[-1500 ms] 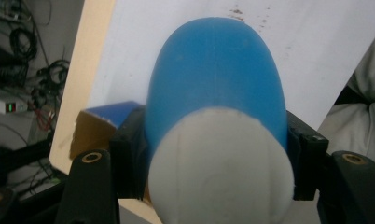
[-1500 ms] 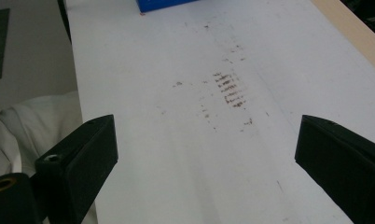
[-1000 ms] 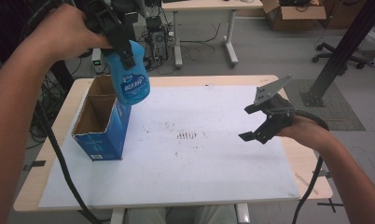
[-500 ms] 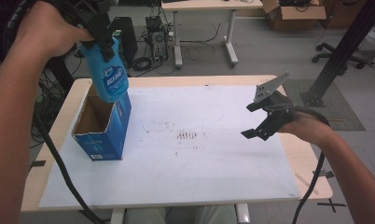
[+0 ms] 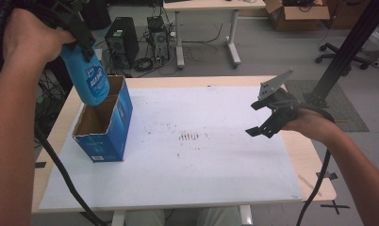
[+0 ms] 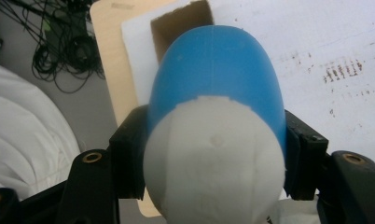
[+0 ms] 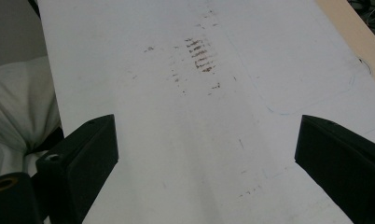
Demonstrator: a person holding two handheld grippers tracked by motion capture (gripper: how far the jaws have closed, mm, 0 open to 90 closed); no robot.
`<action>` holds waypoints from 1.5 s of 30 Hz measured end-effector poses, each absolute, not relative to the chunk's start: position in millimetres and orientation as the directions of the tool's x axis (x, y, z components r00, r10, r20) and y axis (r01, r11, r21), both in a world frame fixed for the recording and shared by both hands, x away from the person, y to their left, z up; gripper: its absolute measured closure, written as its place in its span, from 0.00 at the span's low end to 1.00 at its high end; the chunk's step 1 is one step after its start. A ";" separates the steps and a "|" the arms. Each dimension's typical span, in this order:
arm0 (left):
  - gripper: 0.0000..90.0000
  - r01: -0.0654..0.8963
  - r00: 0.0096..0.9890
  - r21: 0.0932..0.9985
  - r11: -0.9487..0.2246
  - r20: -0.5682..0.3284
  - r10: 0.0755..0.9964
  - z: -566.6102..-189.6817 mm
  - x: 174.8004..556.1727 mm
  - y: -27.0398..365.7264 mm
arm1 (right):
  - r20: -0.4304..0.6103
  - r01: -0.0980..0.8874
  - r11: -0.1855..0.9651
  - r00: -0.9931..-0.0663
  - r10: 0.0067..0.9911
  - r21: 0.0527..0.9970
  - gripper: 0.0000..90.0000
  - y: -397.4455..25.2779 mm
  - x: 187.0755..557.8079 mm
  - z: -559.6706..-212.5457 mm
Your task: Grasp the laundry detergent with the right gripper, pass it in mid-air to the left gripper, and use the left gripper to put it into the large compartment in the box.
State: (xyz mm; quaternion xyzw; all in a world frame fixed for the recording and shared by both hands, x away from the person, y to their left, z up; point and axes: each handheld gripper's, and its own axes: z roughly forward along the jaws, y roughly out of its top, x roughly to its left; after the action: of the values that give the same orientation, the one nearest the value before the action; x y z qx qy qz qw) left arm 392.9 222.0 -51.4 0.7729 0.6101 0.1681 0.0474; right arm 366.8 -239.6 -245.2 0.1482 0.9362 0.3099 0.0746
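Left side: the left tongs [image 5: 77,35] are clamped on the white-capped end of a blue bottle [image 5: 89,80], held tilted in the air with its rounded base just above the open top of the blue carton [image 5: 113,129]. In the left gripper view the bottle [image 6: 216,84] points down toward the carton's brown interior [image 6: 178,21]. Judgement: the bottle is clear of the carton and not set down; placing or inserting it remains to be done.

Centre: the white sheet [image 5: 201,188] covering the bench [image 5: 310,157] carries a patch of brown marks [image 5: 191,137]; nothing stands on it to obstruct.

Right side: the right tongs [image 5: 265,117] hover over the sheet's right edge, jaws wide apart and empty, well apart from the carton.
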 end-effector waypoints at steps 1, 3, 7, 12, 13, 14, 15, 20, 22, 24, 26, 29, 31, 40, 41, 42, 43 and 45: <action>0.42 0.929 0.188 0.283 -0.240 0.197 0.962 -53.0 391.9 224.5 | -0.048 0.233 0.766 -0.945 0.325 0.599 0.06 -239.1 365.9 -244.3; 0.42 0.932 0.167 0.289 -0.219 0.191 0.967 -56.6 390.5 229.3 | -0.052 0.227 0.769 -0.946 0.320 0.598 0.06 -238.2 363.9 -243.2; 0.42 0.936 0.136 0.296 -0.192 0.201 0.970 -65.2 388.9 234.8 | -0.057 0.225 0.779 -0.947 0.316 0.585 0.06 -237.5 359.8 -243.2; 0.42 0.937 0.099 0.311 -0.156 0.191 0.977 -74.5 386.7 239.9 | -0.063 0.228 0.784 -0.945 0.321 0.578 0.06 -237.2 358.2 -244.7; 0.42 0.938 0.093 0.313 -0.149 0.187 0.978 -75.9 386.4 240.6 | -0.063 0.228 0.784 -0.945 0.321 0.578 0.06 -237.2 358.2 -244.7; 0.42 0.938 0.086 0.316 -0.142 0.184 0.979 -77.0 386.1 240.8 | -0.065 0.227 0.784 -0.945 0.321 0.577 0.07 -237.3 358.0 -244.5; 0.42 0.938 0.078 0.319 -0.135 0.184 0.980 -78.1 385.9 241.1 | -0.069 0.224 0.784 -0.945 0.321 0.579 0.07 -237.7 357.8 -244.1; 0.42 0.940 0.056 0.320 -0.115 0.188 0.980 -84.4 387.3 239.2 | -0.072 0.224 0.776 -0.942 0.328 0.590 0.07 -242.2 357.1 -242.5; 0.42 0.941 0.045 0.323 -0.102 0.180 0.983 -87.5 388.1 239.6 | -0.073 0.228 0.774 -0.940 0.333 0.590 0.07 -245.4 356.5 -242.8; 0.42 0.941 0.036 0.327 -0.093 0.177 0.984 -90.9 388.6 240.5 | -0.072 0.232 0.773 -0.939 0.337 0.591 0.07 -246.9 356.3 -243.4; 0.42 0.941 0.029 0.327 -0.087 0.176 0.984 -94.6 389.0 241.3 | -0.074 0.232 0.774 -0.938 0.337 0.589 0.07 -248.7 355.9 -244.2; 0.42 0.940 0.027 0.329 -0.087 0.182 0.983 -101.0 389.6 242.3 | -0.071 0.235 0.773 -0.938 0.340 0.589 0.07 -249.9 355.0 -245.5; 0.42 0.939 0.024 0.333 -0.084 0.180 0.983 -105.8 390.0 243.8 | -0.072 0.235 0.773 -0.938 0.340 0.589 0.07 -250.2 355.2 -246.5; 0.42 0.942 0.042 0.320 -0.101 0.184 0.982 -132.9 396.1 245.8 | -0.069 0.235 0.774 -0.939 0.337 0.588 0.07 -246.9 356.5 -249.5; 0.42 0.944 0.045 0.314 -0.101 0.181 0.983 -136.3 396.9 246.1 | -0.067 0.236 0.773 -0.939 0.338 0.588 0.07 -246.8 356.6 -249.6; 0.42 0.945 0.049 0.309 -0.103 0.180 0.982 -139.5 397.6 246.6 | -0.067 0.237 0.773 -0.939 0.339 0.589 0.07 -246.9 356.8 -249.8; 0.42 0.945 0.045 0.313 -0.100 0.176 0.983 -142.7 398.0 246.9 | -0.066 0.239 0.772 -0.938 0.340 0.589 0.07 -247.2 357.0 -250.1; 0.42 0.946 0.046 0.308 -0.099 0.175 0.983 -149.2 399.4 247.4 | -0.064 0.241 0.771 -0.937 0.342 0.589 0.07 -247.9 357.3 -250.8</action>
State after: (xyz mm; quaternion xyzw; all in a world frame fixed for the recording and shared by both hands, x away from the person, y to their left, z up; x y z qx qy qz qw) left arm 399.4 247.4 -149.2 0.7212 0.6689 0.1717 0.0541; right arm 357.3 -247.9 -250.8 0.1554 0.9372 0.3005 0.0842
